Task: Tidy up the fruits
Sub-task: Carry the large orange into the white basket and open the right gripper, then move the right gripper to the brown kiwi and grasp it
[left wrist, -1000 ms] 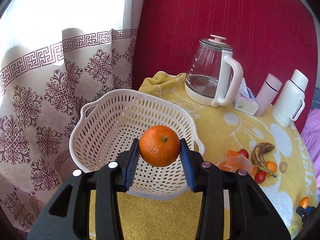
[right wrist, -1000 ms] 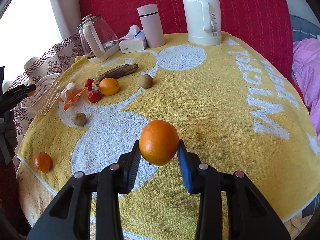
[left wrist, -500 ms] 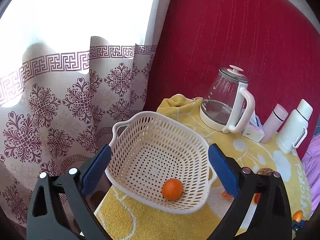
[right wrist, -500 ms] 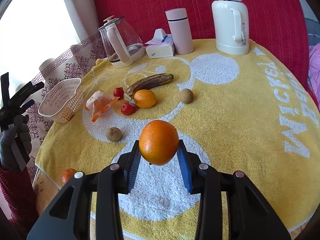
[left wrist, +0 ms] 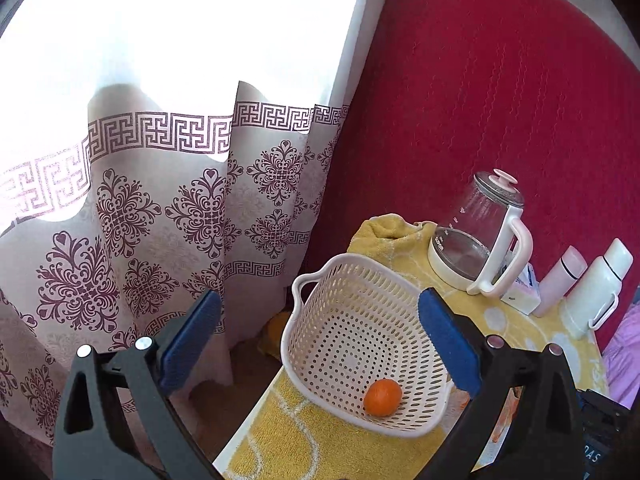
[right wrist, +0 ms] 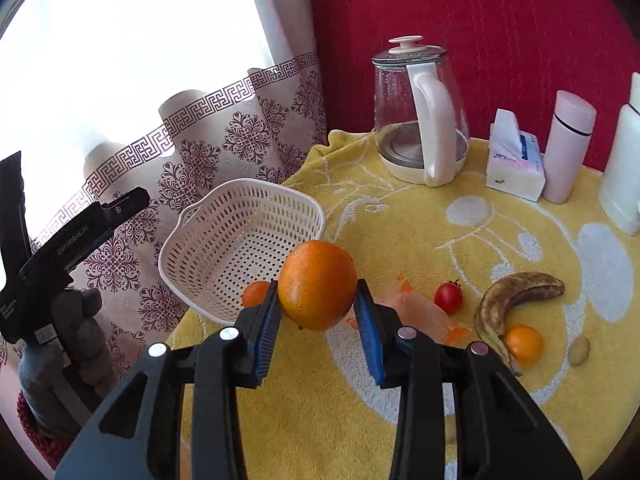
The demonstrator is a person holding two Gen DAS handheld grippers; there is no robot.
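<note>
Your right gripper [right wrist: 316, 312] is clenched on a large round orange [right wrist: 317, 285], pinched across its middle between the blue pads and held above the yellow towel-covered round table [right wrist: 400, 216], just beside the near wall of the white perforated plastic basket [right wrist: 200, 280]. That basket sits at the table's left edge, by the patterned curtain [left wrist: 160, 216], and already holds one small orange mandarin [left wrist: 382, 397] against its near wall.

Your left gripper [left wrist: 318, 344] hangs released, jaws spread wide and empty, off the left edge of the table.

To do this drop well, carry the large round orange over the rim toward the basket's bare middle, not onto the mandarin. Lower it close to the perforated floor before you let go; the basket looks light and sits right at the edge, so a drop from height could nudge or tip it. Keep the left gripper clear of that rim.

Left for later, nearer the table's middle: a browned banana [right wrist: 516, 300], a small yellow-orange citrus [right wrist: 524, 346] and a red cherry tomato [right wrist: 448, 298].
</note>
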